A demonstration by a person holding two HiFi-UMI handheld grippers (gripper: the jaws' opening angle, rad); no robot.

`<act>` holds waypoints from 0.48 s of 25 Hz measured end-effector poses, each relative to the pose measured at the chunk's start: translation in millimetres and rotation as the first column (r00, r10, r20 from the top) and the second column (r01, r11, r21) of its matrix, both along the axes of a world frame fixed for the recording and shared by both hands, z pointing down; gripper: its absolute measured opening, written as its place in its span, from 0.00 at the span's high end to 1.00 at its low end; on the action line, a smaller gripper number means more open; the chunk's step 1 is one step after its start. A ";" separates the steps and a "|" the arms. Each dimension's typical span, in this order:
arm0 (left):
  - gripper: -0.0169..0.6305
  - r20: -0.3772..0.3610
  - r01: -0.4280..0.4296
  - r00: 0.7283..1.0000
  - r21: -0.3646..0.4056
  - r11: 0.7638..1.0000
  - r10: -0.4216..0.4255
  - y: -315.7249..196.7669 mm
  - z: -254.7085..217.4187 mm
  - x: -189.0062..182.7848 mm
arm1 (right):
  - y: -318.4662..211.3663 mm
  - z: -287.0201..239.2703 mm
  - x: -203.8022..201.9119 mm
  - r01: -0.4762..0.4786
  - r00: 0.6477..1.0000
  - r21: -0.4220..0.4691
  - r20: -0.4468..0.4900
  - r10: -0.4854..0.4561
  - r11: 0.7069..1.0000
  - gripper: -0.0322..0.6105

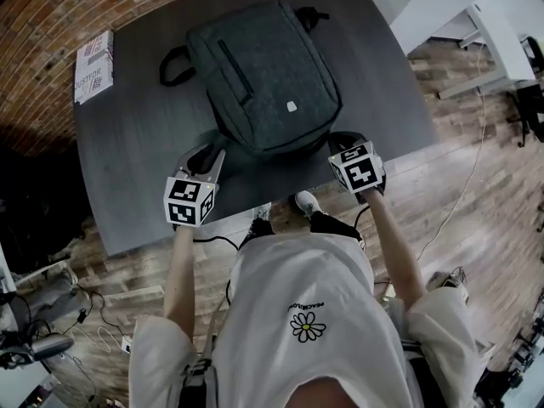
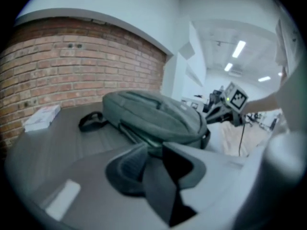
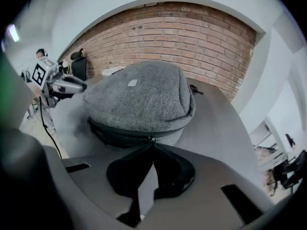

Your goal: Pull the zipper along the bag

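Clearly the right gripper is the nearer one. Its jaws are pressed together, and their tips pinch the zipper pull on the near rim of the grey backpack. In the head view the backpack lies on the middle of the bench, its long axis running from 11 to 5 o'clock, with the pull at its 5 o'clock end. In the right gripper view the zipper track follows the rim toward 9 and 3 o'clock, so the coming pull probably has to run sideways along that curve. The left gripper, jaws spread and empty, hovers just beside the backpack's 7 o'clock corner.
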State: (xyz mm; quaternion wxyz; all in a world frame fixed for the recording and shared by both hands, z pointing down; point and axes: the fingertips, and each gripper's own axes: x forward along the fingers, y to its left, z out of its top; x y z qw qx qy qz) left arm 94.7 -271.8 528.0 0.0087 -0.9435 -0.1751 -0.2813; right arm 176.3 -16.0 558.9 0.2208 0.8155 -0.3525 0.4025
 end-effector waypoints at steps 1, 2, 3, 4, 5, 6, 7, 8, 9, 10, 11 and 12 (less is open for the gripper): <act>0.82 -0.029 -0.016 0.999 0.014 1.000 0.017 2.7 -9.0 14.4 | 11.2 0.5 11.3 -0.013 1.000 -0.033 -0.026 0.012 0.999 0.94; 0.83 -0.058 -0.036 0.998 0.040 0.999 0.038 5.9 -18.0 30.8 | 21.8 0.9 23.5 -0.024 0.998 -0.069 -0.054 0.020 0.997 0.94; 0.83 -0.086 -0.059 0.994 0.081 0.995 0.066 9.3 -26.7 49.0 | 32.0 1.4 36.5 -0.034 0.996 -0.109 -0.083 0.025 0.994 0.94; 0.83 -0.113 -0.085 0.989 0.134 0.987 0.101 13.1 -35.4 68.5 | 41.4 1.9 49.9 -0.046 0.993 -0.148 -0.111 0.030 0.988 0.94; 0.83 -0.137 -0.112 0.981 0.193 0.975 0.140 17.7 -44.5 89.0 | 49.4 2.4 63.1 -0.063 0.990 -0.180 -0.134 0.039 0.982 0.94; 0.83 -0.159 -0.140 0.970 0.247 0.959 0.182 23.4 -54.2 109.5 | 55.3 2.8 75.2 -0.083 0.987 -0.199 -0.149 0.053 0.976 0.94; 0.83 -0.173 -0.169 0.958 0.295 0.940 0.226 31.2 -63.8 128.9 | 58.8 3.3 85.1 -0.100 0.986 -0.208 -0.155 0.068 0.973 0.94; 0.84 -0.175 -0.207 0.945 0.339 0.918 0.278 42.4 -71.0 146.0 | 60.6 4.2 92.0 -0.110 0.985 -0.213 -0.155 0.077 0.971 0.94; 0.85 -0.156 -0.261 0.927 0.384 0.886 0.341 57.5 -73.0 160.3 | 61.1 5.3 96.0 -0.107 0.985 -0.220 -0.154 0.074 0.970 0.94; 0.88 -0.110 -0.328 0.905 0.432 0.840 0.410 74.7 -67.8 171.3 | 61.1 6.5 97.3 -0.093 0.986 -0.230 -0.153 0.058 0.969 0.94; 0.92 -0.044 -0.398 0.880 0.475 0.785 0.472 90.7 -55.5 179.5 | 61.4 7.6 96.7 -0.072 0.988 -0.243 -0.153 0.035 0.967 0.94; 0.97 0.022 -0.456 0.856 0.501 0.736 0.516 102.6 -40.0 185.4 | 62.2 8.3 94.8 -0.052 0.988 -0.254 -0.151 0.013 0.966 0.94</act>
